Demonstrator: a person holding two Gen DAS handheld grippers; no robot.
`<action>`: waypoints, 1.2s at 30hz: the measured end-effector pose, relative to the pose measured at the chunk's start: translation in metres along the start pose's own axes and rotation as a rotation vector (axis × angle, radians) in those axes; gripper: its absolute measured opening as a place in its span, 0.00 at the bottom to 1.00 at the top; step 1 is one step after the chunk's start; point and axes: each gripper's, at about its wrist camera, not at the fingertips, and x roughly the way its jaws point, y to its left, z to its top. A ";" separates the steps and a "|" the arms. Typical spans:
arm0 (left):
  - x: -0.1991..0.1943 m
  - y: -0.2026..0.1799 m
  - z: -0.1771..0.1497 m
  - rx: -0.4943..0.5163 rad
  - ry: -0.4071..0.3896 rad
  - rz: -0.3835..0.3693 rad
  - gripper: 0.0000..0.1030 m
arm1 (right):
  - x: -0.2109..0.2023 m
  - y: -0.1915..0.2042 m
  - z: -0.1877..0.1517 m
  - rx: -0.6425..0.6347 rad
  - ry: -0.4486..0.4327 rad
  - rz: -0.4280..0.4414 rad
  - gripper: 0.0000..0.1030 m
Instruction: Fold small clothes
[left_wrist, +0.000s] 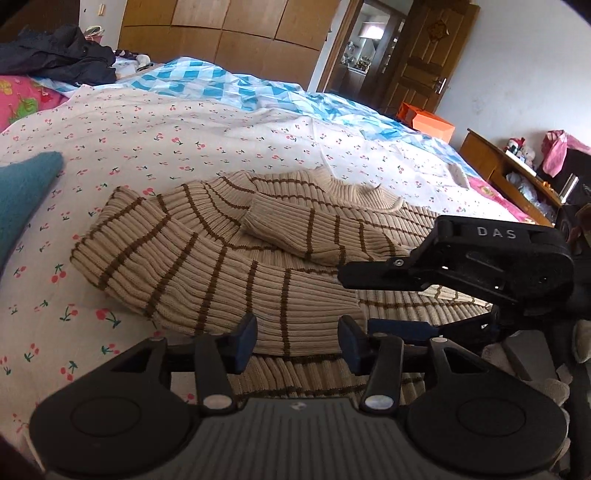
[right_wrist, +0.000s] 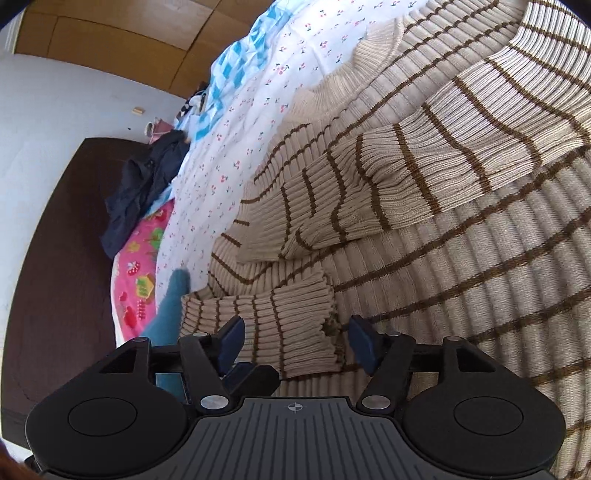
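A beige ribbed sweater with brown stripes (left_wrist: 229, 243) lies on the cherry-print bedsheet (left_wrist: 155, 129), both sleeves folded across its body. My left gripper (left_wrist: 297, 341) is open, its blue pads either side of the near sleeve's cuff (left_wrist: 310, 325). The right gripper's body (left_wrist: 476, 258) reaches in from the right just above that sleeve. In the right wrist view the sweater (right_wrist: 461, 184) fills the frame; my right gripper (right_wrist: 295, 341) is open over the same cuff (right_wrist: 291, 325), and a tip of the left gripper (right_wrist: 255, 376) shows below its left finger.
A teal garment (left_wrist: 26, 188) lies on the sheet to the left. A dark jacket (left_wrist: 62, 55) and a blue checked quilt (left_wrist: 229, 85) are at the far side of the bed. A wooden door (left_wrist: 424, 55), an orange box (left_wrist: 428, 122) and a cluttered shelf (left_wrist: 517, 162) stand at the right.
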 end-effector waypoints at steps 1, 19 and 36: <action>0.000 0.001 0.000 -0.003 -0.002 -0.001 0.50 | 0.003 0.004 0.001 -0.017 0.003 -0.027 0.61; -0.018 0.013 0.014 -0.076 -0.174 0.026 0.56 | -0.054 0.077 0.064 -0.324 -0.214 -0.108 0.07; 0.055 -0.013 0.022 0.137 -0.041 0.151 0.67 | -0.085 -0.075 0.090 -0.060 -0.285 -0.329 0.08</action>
